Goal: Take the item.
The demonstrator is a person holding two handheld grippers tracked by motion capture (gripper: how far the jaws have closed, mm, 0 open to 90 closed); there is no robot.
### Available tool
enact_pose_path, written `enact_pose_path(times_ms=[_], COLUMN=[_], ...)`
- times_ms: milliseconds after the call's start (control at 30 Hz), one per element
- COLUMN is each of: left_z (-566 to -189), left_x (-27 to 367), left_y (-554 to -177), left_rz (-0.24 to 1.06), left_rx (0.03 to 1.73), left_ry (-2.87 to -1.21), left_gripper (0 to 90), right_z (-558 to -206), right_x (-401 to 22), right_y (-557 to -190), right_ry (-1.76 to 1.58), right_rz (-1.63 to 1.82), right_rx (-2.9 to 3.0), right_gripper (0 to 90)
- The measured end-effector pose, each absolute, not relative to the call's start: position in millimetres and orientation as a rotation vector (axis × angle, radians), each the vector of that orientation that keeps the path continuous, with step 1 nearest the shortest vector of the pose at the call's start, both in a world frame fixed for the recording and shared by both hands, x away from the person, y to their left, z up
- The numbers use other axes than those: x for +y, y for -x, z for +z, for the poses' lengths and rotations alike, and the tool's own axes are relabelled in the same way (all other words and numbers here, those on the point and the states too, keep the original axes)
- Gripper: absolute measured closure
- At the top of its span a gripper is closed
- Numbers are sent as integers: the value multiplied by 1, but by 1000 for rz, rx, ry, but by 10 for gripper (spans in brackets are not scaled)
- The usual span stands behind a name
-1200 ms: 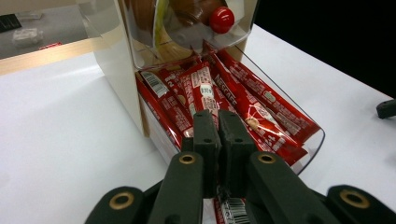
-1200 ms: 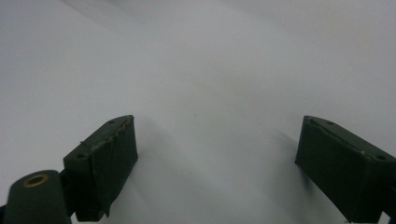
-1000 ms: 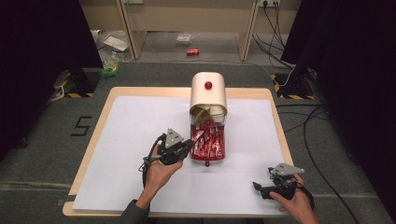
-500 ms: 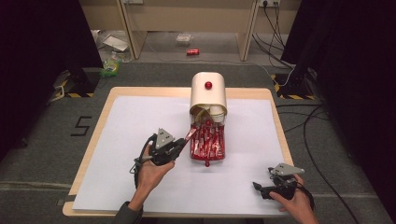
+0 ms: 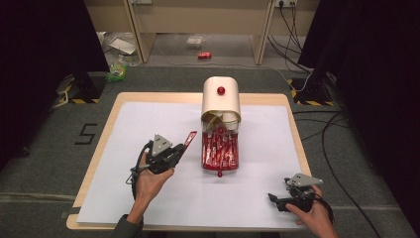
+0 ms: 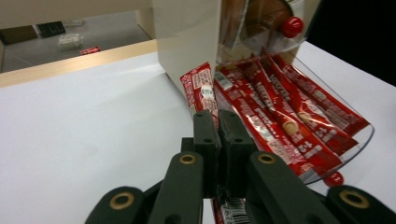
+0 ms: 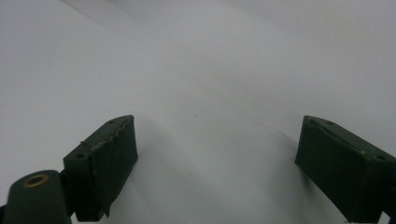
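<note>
While the red sachet [image 6: 201,91] stands pinched between the closed jaws of the left gripper [image 5: 171,154], it sits left of centre in the high view, lifted clear of the clear tray [image 5: 236,166] where more red sachets [image 5: 220,151] lie fanned below the cream dispenser [image 5: 221,99]. The grip bites low on the packet, so the free upper end could flop or twist, and a loose pinch might let the slick foil slide out. Swinging back too near could snag the tray's lip. At lower right the right gripper [image 5: 289,198] rests with its jaws spread wide and nothing between them. White paper [image 5: 124,198] covers a wooden table [image 5: 99,148]; grey carpet, cables [image 5: 341,144] and dark curtains surround it.
</note>
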State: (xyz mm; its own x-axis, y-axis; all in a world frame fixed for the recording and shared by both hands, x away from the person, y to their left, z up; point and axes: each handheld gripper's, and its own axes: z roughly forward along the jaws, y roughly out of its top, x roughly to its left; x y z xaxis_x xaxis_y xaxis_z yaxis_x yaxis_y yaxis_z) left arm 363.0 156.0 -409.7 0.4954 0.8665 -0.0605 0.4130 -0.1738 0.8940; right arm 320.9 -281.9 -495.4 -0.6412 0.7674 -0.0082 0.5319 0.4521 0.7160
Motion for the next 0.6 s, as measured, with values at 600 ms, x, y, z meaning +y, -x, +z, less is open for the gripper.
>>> enact_pose_path(times_ms=[600], left_z=[-420], left_x=[171], left_y=[-384], left_rz=[627], left_rx=[1157], left_ry=[-1741], left_gripper=[860], right_z=[-495], right_x=[-282], right_y=[-321], right_ry=[-1105], right_rz=[997], right_rx=[2376], right_gripper=[128])
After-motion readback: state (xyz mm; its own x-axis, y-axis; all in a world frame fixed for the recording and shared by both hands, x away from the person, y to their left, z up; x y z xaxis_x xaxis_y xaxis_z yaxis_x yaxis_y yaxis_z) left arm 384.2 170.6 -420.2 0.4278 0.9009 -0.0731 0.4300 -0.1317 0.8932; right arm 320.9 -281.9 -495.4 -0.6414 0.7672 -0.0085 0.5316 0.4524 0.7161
